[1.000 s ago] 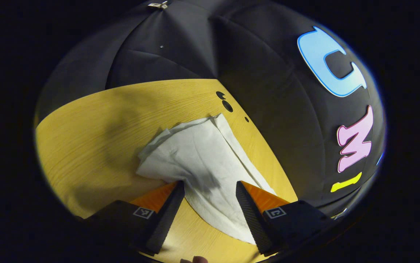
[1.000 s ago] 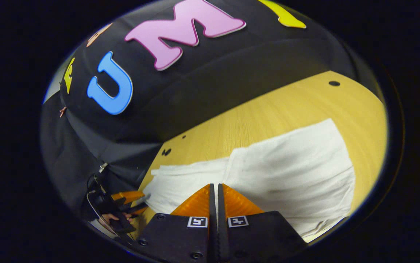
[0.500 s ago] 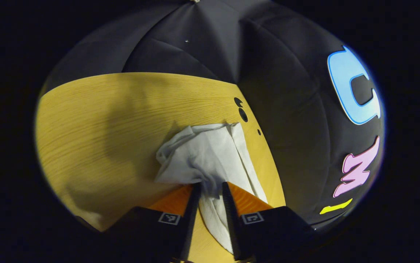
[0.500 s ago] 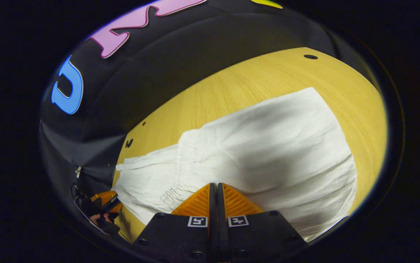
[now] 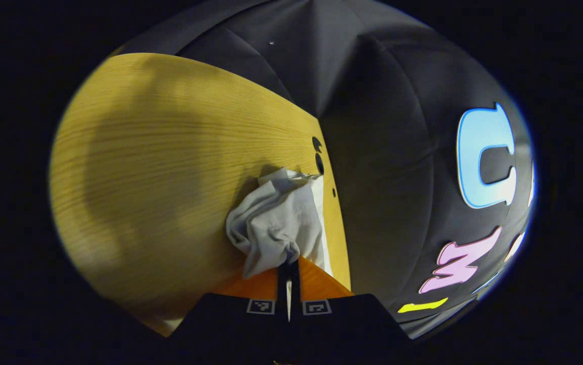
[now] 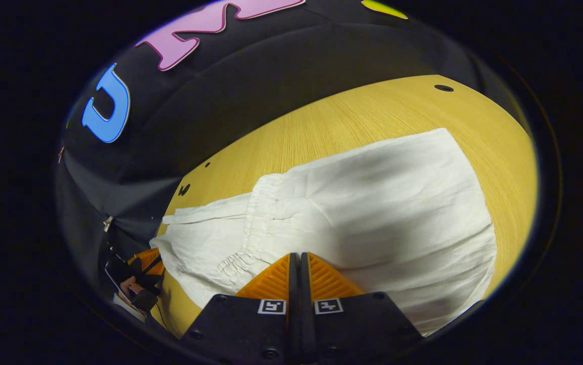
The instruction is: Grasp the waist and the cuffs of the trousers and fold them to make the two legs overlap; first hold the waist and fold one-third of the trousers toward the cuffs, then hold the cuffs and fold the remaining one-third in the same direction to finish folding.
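Observation:
White trousers [image 6: 372, 213] lie flat across the yellow wooden table [image 6: 352, 121]. Their gathered waistband [image 6: 258, 223] is folded over onto the legs. My right gripper [image 6: 299, 256] is shut, with its tips down at the near edge of that waistband; whether cloth sits between them I cannot tell. The cuff end [image 5: 276, 223] is bunched and lifted a little, and my left gripper [image 5: 288, 263] is shut on it. That left gripper [image 6: 142, 261] shows again at the trousers' far end in the right gripper view, with a hand [image 6: 130, 289] behind it.
The table edge [image 5: 339, 238] runs close beside the cuffs, with the black booth wall beyond it. Small dark holes [image 5: 317, 162] mark the tabletop near that edge, and another hole [image 6: 443, 88] lies at the far corner. Bare wood [image 5: 159, 152] stretches to the left of the cuffs.
My left gripper went from open around the cuff end to shut on it, bunching and lifting the cloth. The right gripper stayed shut and dropped closer to the folded waistband.

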{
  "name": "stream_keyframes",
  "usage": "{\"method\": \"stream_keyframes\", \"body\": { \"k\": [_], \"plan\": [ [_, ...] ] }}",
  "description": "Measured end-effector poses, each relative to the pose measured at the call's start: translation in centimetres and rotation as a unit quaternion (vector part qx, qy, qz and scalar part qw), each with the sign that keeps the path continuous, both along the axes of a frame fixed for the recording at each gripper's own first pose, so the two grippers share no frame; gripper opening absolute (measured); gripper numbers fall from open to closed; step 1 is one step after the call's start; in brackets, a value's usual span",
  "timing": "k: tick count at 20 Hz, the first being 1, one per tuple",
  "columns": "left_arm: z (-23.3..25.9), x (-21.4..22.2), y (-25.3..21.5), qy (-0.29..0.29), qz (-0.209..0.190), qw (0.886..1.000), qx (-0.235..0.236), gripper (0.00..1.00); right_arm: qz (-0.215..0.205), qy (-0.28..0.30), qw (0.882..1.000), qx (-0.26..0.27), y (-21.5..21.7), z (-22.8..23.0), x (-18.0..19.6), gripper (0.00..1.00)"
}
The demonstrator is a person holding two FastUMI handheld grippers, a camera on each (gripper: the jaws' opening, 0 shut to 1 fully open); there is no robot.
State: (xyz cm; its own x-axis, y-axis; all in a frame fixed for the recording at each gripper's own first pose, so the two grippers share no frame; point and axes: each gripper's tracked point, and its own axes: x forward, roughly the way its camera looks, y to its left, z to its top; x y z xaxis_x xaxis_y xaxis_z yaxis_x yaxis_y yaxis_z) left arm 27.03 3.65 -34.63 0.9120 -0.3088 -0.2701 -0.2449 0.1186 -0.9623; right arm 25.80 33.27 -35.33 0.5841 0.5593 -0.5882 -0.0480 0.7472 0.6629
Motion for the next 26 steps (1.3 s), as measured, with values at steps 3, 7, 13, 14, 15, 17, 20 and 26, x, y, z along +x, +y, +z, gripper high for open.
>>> {"method": "stream_keyframes", "body": {
  "k": [3, 7, 13, 14, 15, 17, 20, 26],
  "plan": [
    [4.8, -0.3, 1.1, -0.072, 0.032, 0.996, -0.028, 0.05, 0.001, -0.003, 1.0, 0.002, 0.1, 0.0, -0.1, 0.06],
    [8.7, -0.7, -0.6, -0.12, 0.028, 0.992, -0.008, 0.05, 0.003, -0.01, 1.0, 0.005, 0.0, 0.0, -0.2, 0.06],
    [15.8, -1.4, -10.1, -0.207, -0.059, 0.976, 0.044, 0.05, 0.001, -0.006, 1.0, 0.028, -0.1, -0.1, -0.2, 0.06],
    [16.5, -1.5, -12.5, -0.218, -0.081, 0.971, 0.06, 0.05, 0.001, -0.007, 1.0, 0.028, -0.1, 0.0, -0.1, 0.06],
    [17.1, -1.7, -14.7, -0.228, -0.103, 0.965, 0.075, 0.05, 0.001, -0.008, 0.999, 0.032, -0.1, 0.2, -0.1, 0.06],
    [18.2, -2.2, -18.6, -0.244, -0.14, 0.954, 0.1, 0.05, -0.002, -0.006, 0.999, 0.05, -0.6, 1.0, -0.5, 0.06],
    [19.5, -3.4, -23.6, -0.265, -0.186, 0.937, 0.131, 0.05, -0.011, -0.005, 0.999, 0.04, -3.6, 1.4, -1.5, 0.07],
    [18.9, -6.8, -31.4, -0.276, -0.264, 0.911, 0.157, 0.06, -0.034, 0.003, 0.999, 0.01, -11.1, 0.8, -3.1, 0.05]
  ]
}}
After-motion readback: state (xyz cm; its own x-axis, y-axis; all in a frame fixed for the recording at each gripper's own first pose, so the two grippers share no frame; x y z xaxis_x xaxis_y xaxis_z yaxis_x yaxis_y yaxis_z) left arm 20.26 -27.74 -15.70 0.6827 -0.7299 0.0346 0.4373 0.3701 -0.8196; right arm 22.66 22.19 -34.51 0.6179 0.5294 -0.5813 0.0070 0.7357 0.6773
